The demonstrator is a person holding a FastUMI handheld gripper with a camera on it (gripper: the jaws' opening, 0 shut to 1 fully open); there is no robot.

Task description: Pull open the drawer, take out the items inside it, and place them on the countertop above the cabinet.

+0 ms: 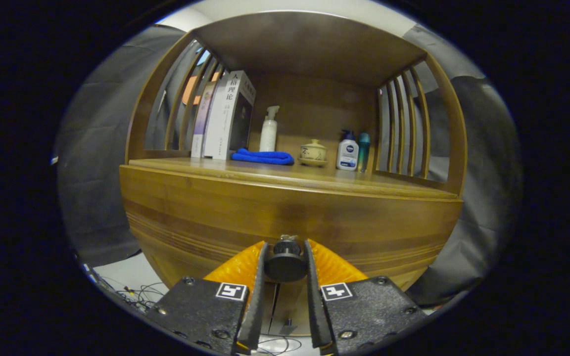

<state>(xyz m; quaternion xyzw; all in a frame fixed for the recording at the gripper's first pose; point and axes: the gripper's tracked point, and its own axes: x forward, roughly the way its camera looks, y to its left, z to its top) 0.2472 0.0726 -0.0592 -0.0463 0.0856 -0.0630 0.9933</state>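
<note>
Drawer (290,222) sits shut, flush w/ the cabinet front, just under the countertop (285,173). Gripper view: its round knob (285,262) is between the 2 fingers, & the gripper (285,264) looks clamped on it, both fingers against its sides. Countertop above carries books (225,116), a blue cloth (262,157), a pump bottle (268,129), a lidded cup (313,151) & 2 more bottles (353,151). Risk: knob is small & round, so an off-axis pull could let the fingers slip off. Contents hidden.

Tool (285,257) fingers flank round drawer knob (285,264), seemingly pressing it; drawer front (285,217) closed.
</note>
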